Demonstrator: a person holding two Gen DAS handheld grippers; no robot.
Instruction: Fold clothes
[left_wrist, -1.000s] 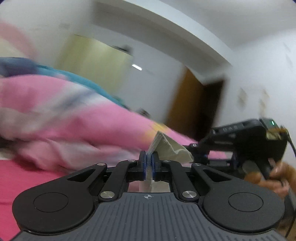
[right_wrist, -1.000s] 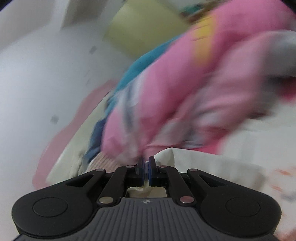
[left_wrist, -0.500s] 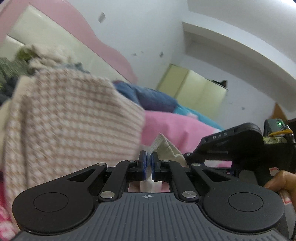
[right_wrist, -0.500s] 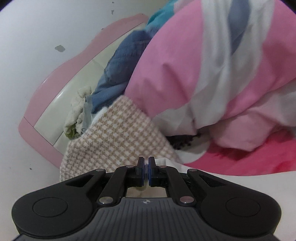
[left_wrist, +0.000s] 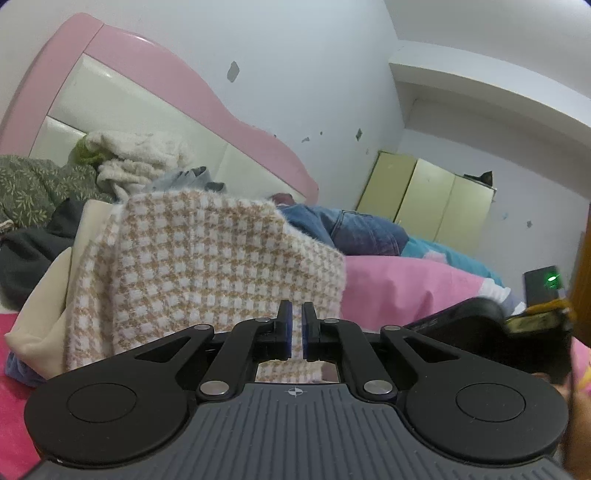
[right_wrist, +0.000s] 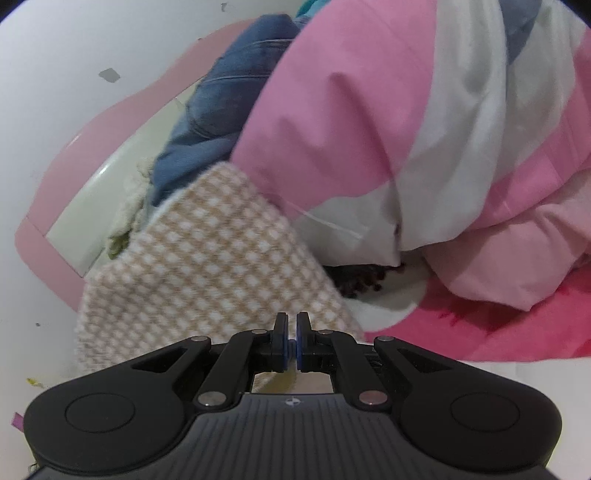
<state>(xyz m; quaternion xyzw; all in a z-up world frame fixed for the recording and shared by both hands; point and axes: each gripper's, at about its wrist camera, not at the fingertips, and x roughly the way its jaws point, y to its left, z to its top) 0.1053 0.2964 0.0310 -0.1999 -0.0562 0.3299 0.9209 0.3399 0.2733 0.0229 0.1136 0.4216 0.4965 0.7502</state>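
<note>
A folded tan-and-white checked garment (left_wrist: 207, 266) lies on a pile of clothes by the headboard, and it also fills the middle of the right wrist view (right_wrist: 207, 266). My left gripper (left_wrist: 296, 328) hovers just before its near edge. Its jaws stand a narrow gap apart, the checked cloth shows through that gap, and nothing sits between them, so it is open. My right gripper (right_wrist: 292, 338) is shut, and cream cloth (right_wrist: 288, 384) shows in the window behind its jaws. The right tool's black housing (left_wrist: 480, 332) sits at the right in the left wrist view.
A pink and cream headboard (left_wrist: 221, 107) backs the bed. The pile holds blue jeans (left_wrist: 354, 229), a fluffy white cloth (left_wrist: 136, 155), green patterned fabric (left_wrist: 26, 184) and cream fabric (left_wrist: 48, 295). A pink-and-white duvet (right_wrist: 424, 147) bulges right, over a magenta sheet (right_wrist: 517, 325). Yellow-green wardrobe (left_wrist: 424, 199) behind.
Both grippers swung from the duvet towards the headboard pile and closer to the checked garment. The cream cloth that stuck up from the left jaws no longer shows there.
</note>
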